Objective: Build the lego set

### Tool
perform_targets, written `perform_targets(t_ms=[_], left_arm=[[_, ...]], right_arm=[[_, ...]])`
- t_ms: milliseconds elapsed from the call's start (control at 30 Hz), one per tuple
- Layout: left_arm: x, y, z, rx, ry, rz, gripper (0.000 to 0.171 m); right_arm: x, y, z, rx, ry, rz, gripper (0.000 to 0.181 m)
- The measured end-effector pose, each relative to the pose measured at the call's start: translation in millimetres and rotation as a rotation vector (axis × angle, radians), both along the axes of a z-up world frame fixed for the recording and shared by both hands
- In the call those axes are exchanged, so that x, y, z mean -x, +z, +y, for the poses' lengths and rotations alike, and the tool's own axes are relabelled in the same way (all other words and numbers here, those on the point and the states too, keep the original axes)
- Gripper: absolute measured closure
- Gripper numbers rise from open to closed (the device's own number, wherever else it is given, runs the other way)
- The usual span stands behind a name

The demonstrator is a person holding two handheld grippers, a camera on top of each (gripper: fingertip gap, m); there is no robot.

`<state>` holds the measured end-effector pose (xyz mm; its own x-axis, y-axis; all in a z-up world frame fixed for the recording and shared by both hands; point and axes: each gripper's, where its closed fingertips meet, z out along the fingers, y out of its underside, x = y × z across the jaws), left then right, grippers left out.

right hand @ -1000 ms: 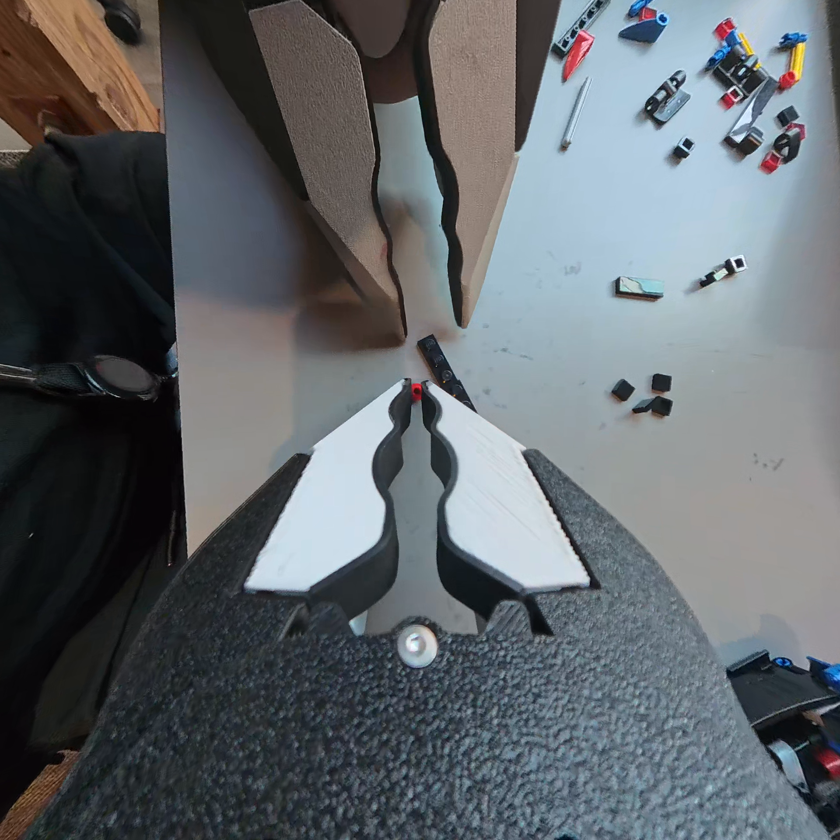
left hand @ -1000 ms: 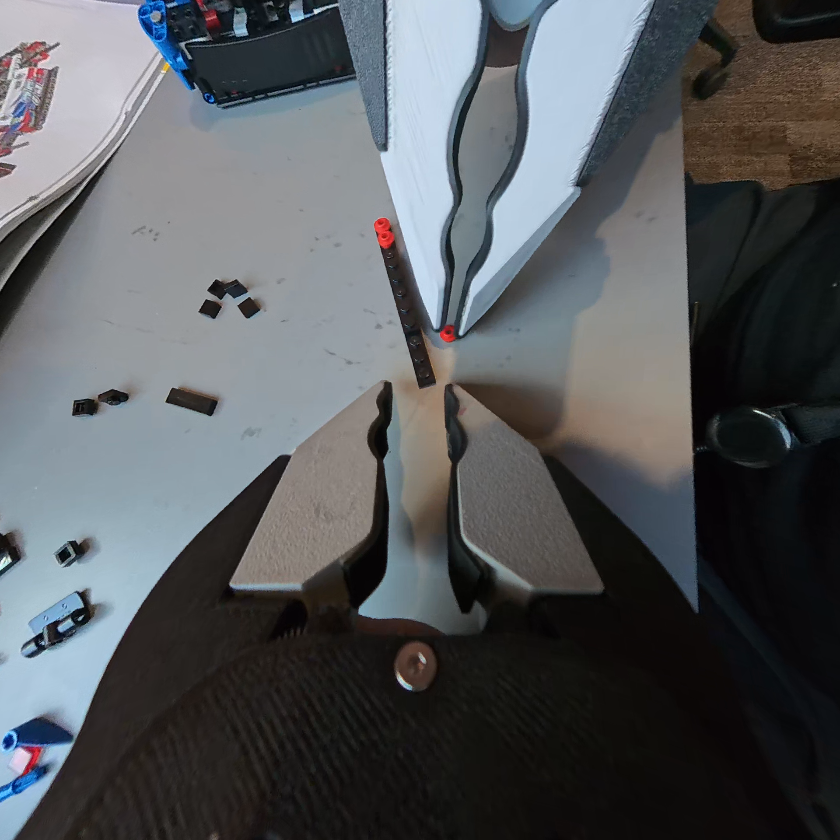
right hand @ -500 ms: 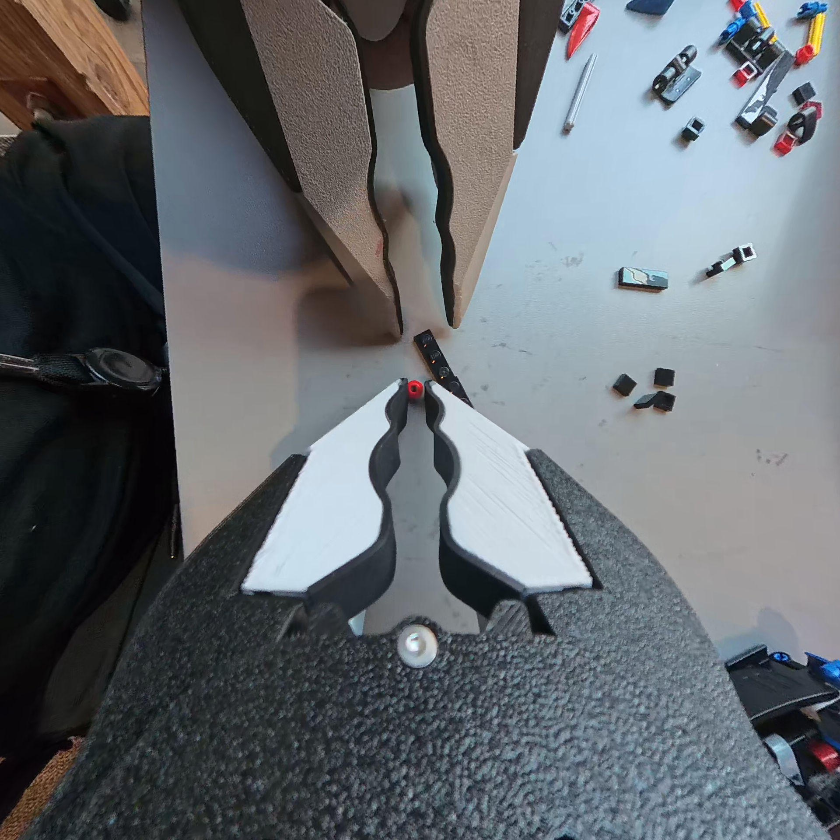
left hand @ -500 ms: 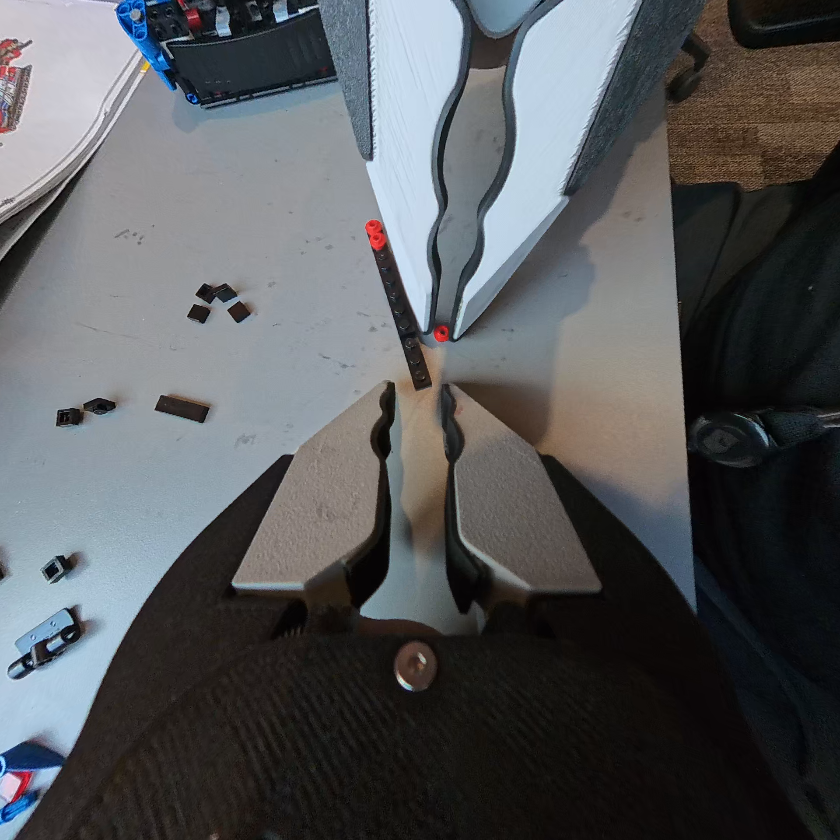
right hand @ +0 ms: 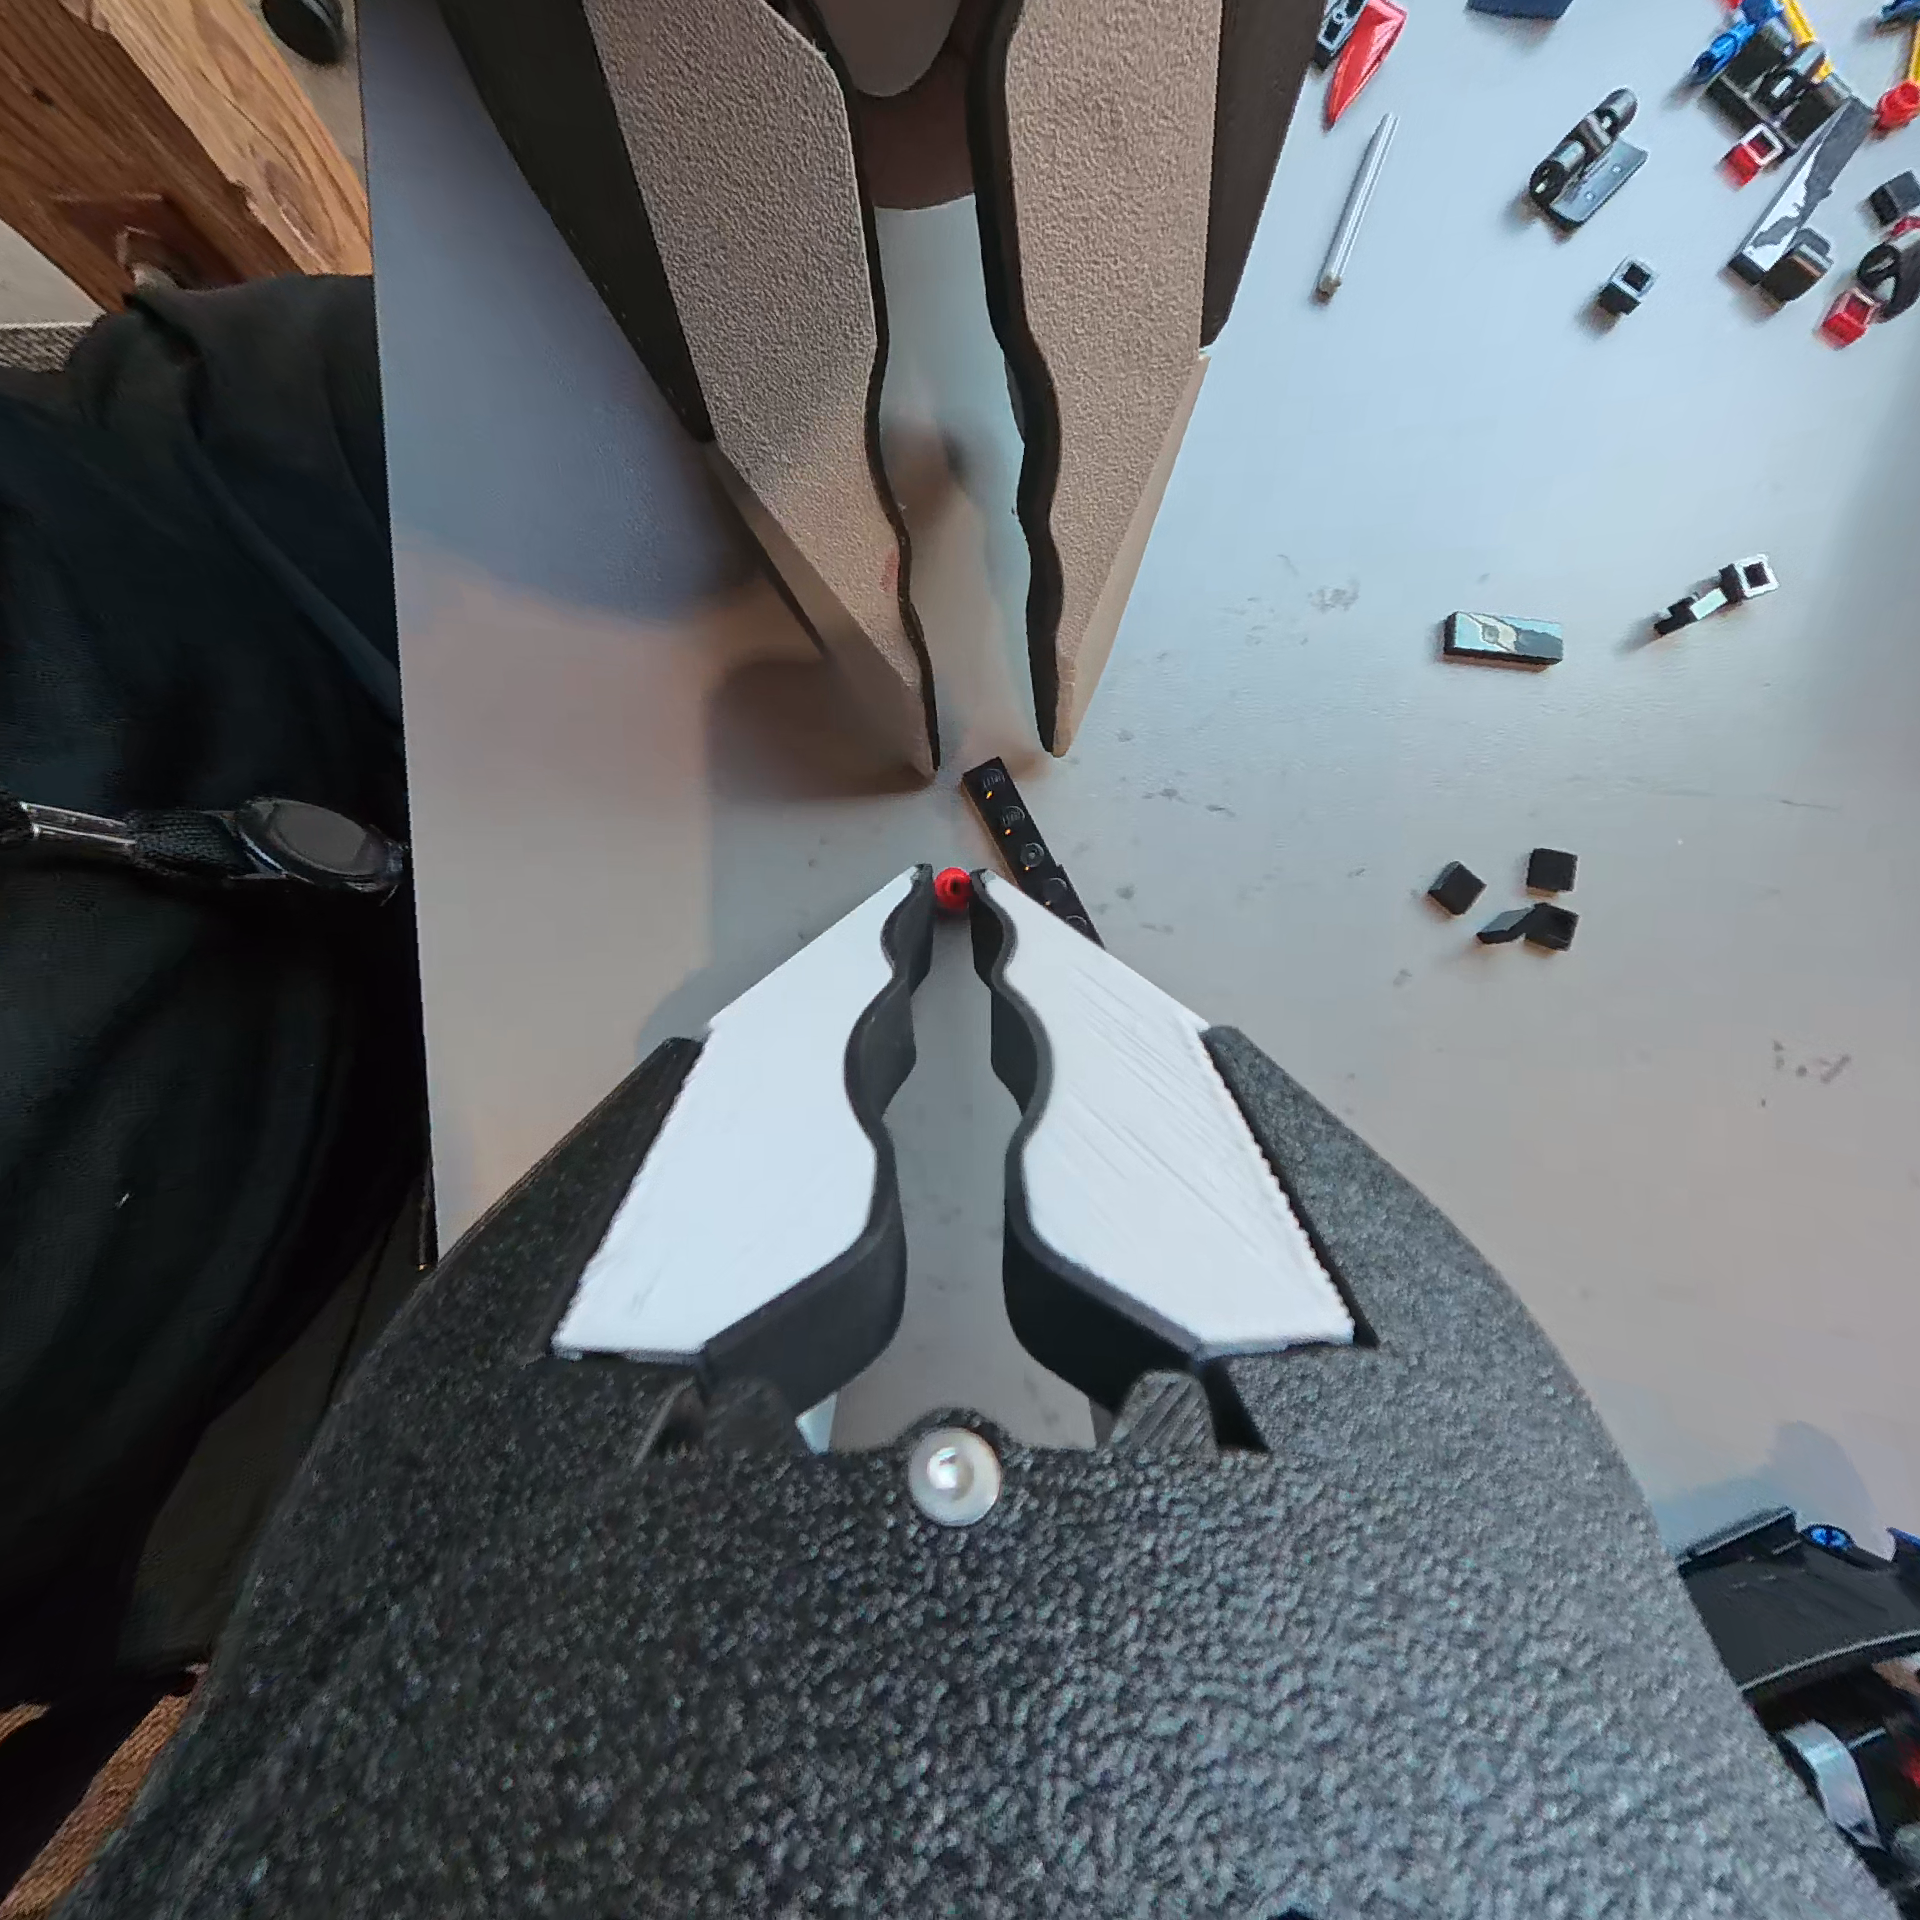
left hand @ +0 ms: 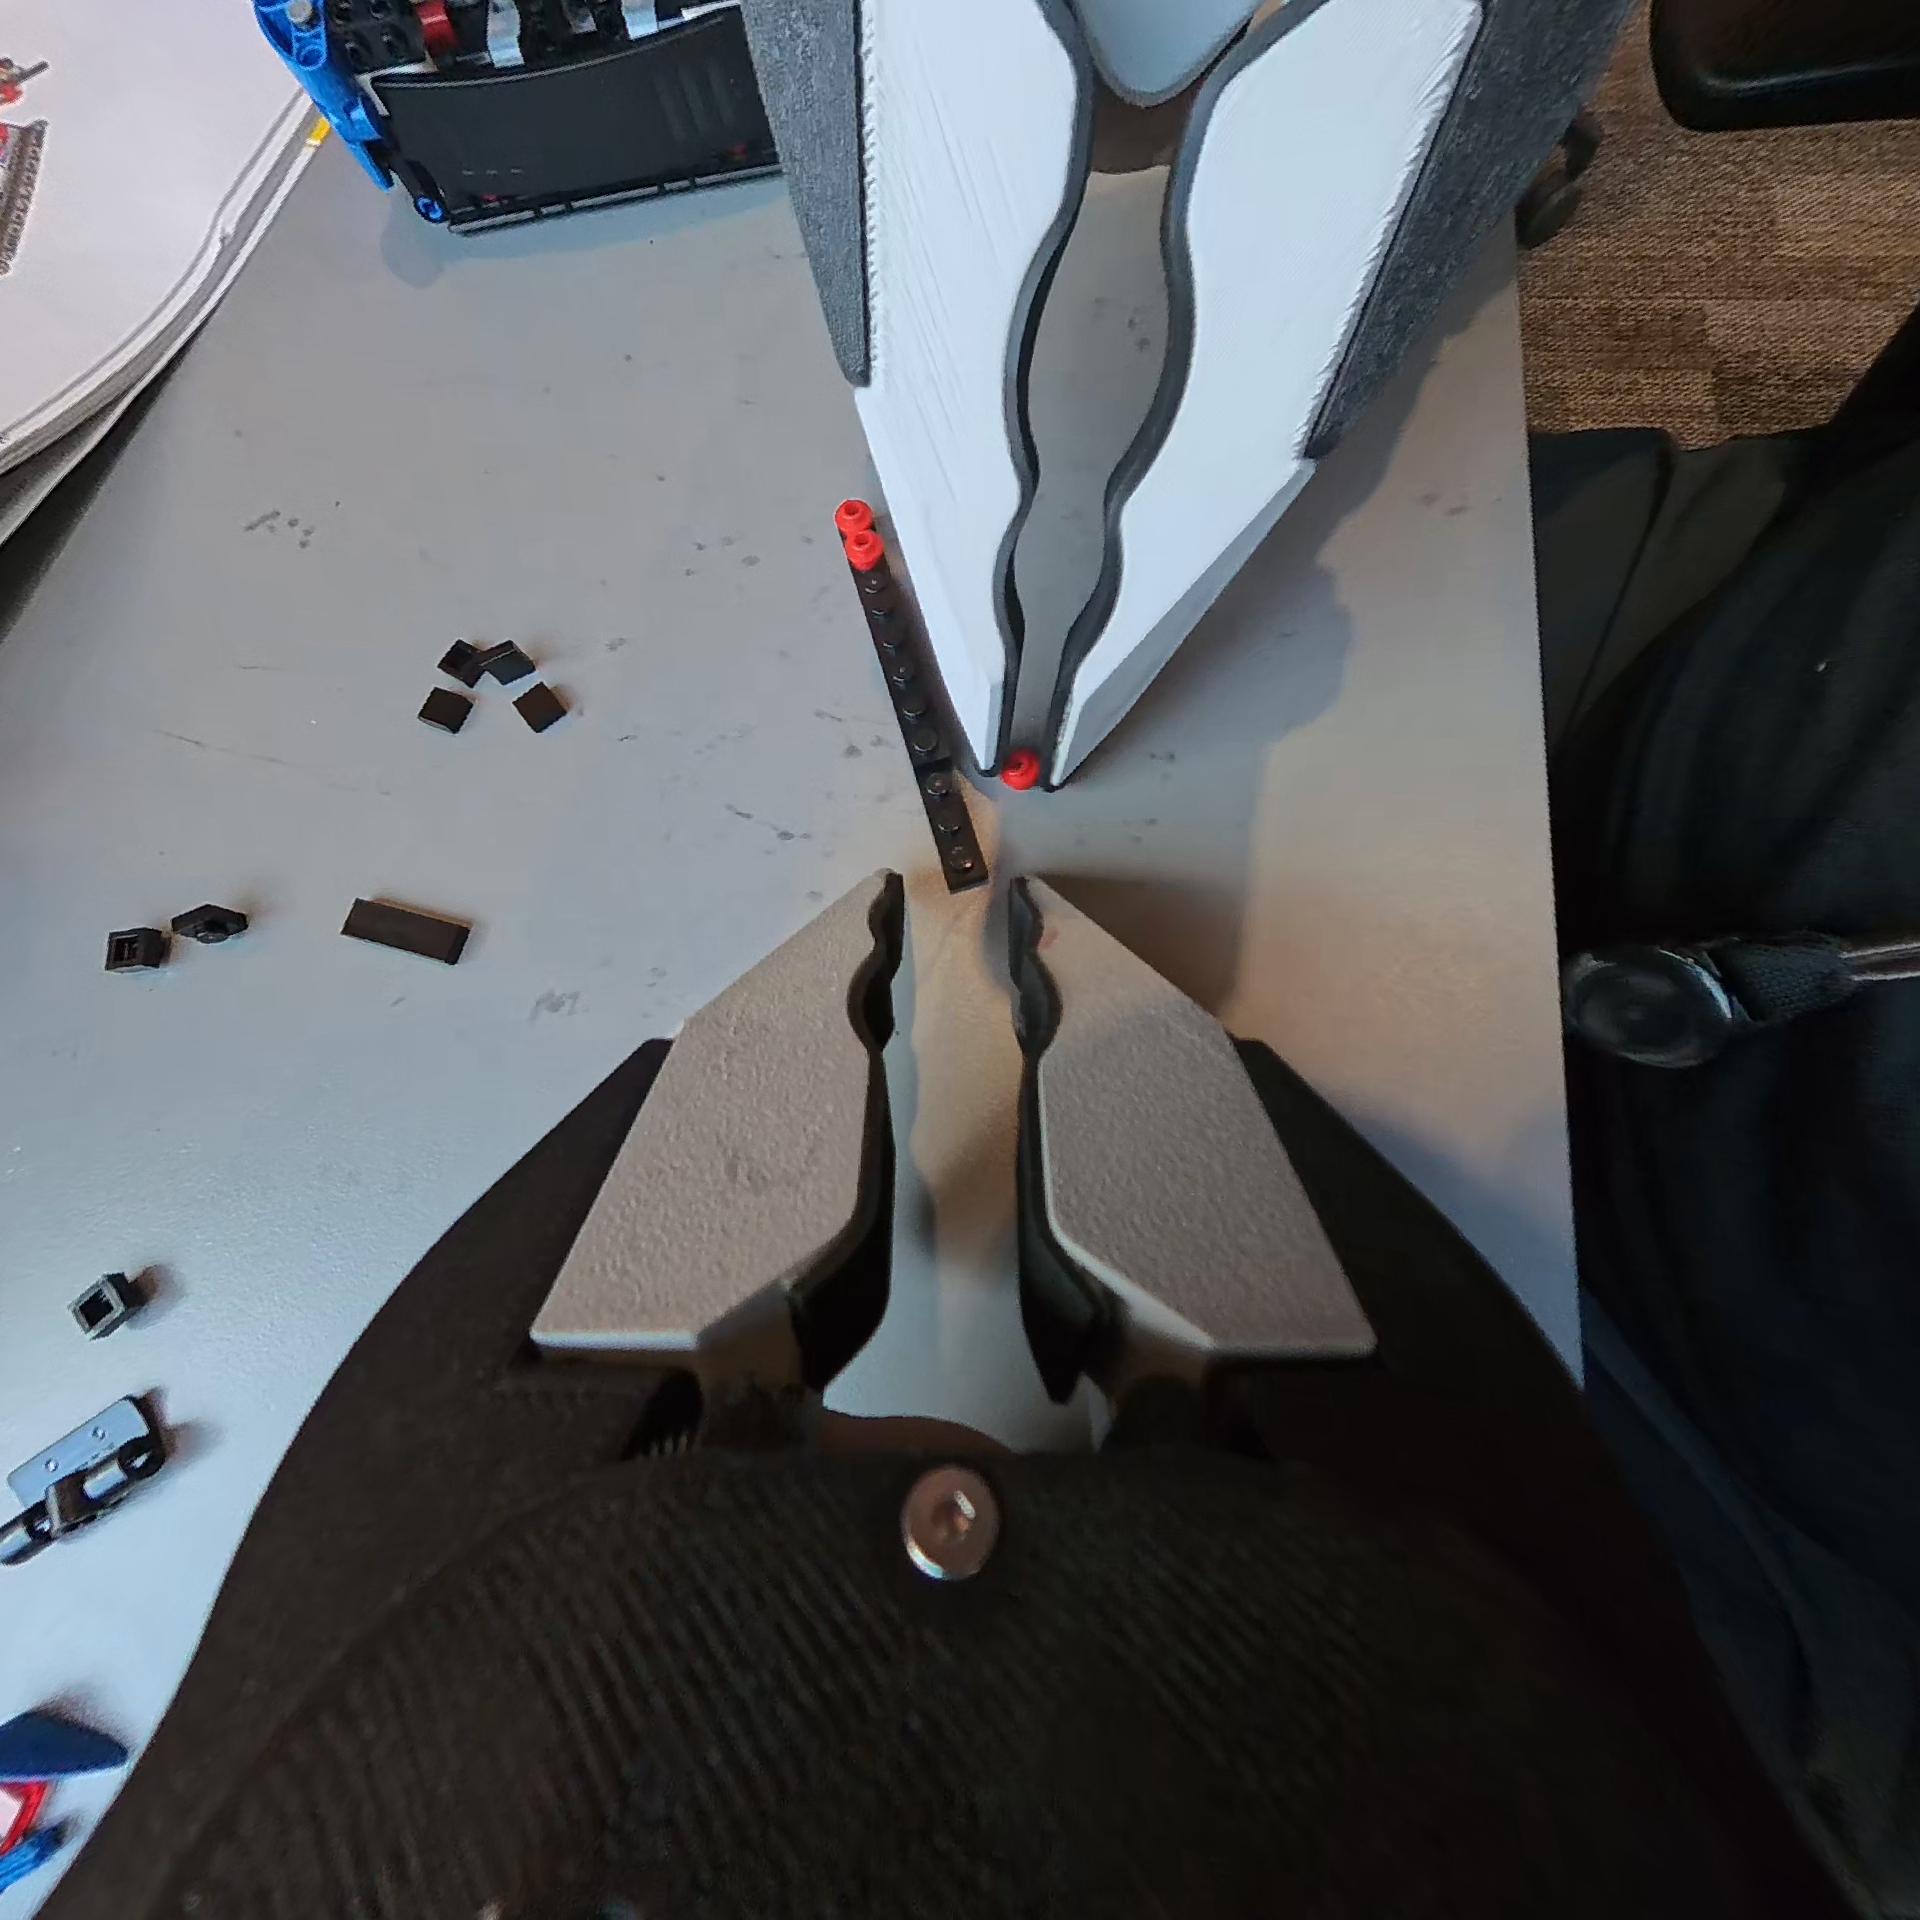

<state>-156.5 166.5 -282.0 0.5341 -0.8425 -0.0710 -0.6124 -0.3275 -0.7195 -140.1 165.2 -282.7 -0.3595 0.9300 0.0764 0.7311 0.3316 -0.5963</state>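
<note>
**Getting the third red stud onto the black strip**

Pinching a tiny red stud [right hand: 950, 886] in your right tool [right hand: 950, 894], tips closed tight on it, sitting just beside the long black plate [left hand: 914, 707] w/o touching it afaict. The plate lies flat on the tabletop [left hand: 1299, 831] and already has two red studs [left hand: 858, 532] at its far end, so imo you're mid-way thru populating that strip, w/ lots of bare studs left.

Your left tool [left hand: 954, 883] is empty, fingers parted a bit, tips right at the near end of the plate. Looks set up to brace it, but it's not on it yet.

Next move prob needs: left tool pinning or clamping the near end so the plate doesn't skate, then right tool lifting the stud over, lining it up on a free position and pressing straight down. The stud is tiny and round, so a skewed push could pop it out of the tips.

Room-wise: the tabletop edge [right hand: 400, 727] is close on your right, w/ dark fabric and a watch [right hand: 301, 844] just past it. A dropped stud could roll off there. Open space is all to your left, where the small black tiles [left hand: 488, 686] and the flat black tile [left hand: 405, 932] sit well apart. The half-built model [left hand: 561, 114] and the manual [left hand: 114, 208] are far off, no issue.
</note>
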Motion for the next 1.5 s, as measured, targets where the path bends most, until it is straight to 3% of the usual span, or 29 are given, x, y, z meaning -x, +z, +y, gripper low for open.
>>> perform_targets(t_ms=[1500], left_arm=[[0, -1, -1, 0.031, -0.005, -0.019, 0.158]], right_arm=[[13, 4, 8, -0.028, 0.010, 0.040, 0.177]])
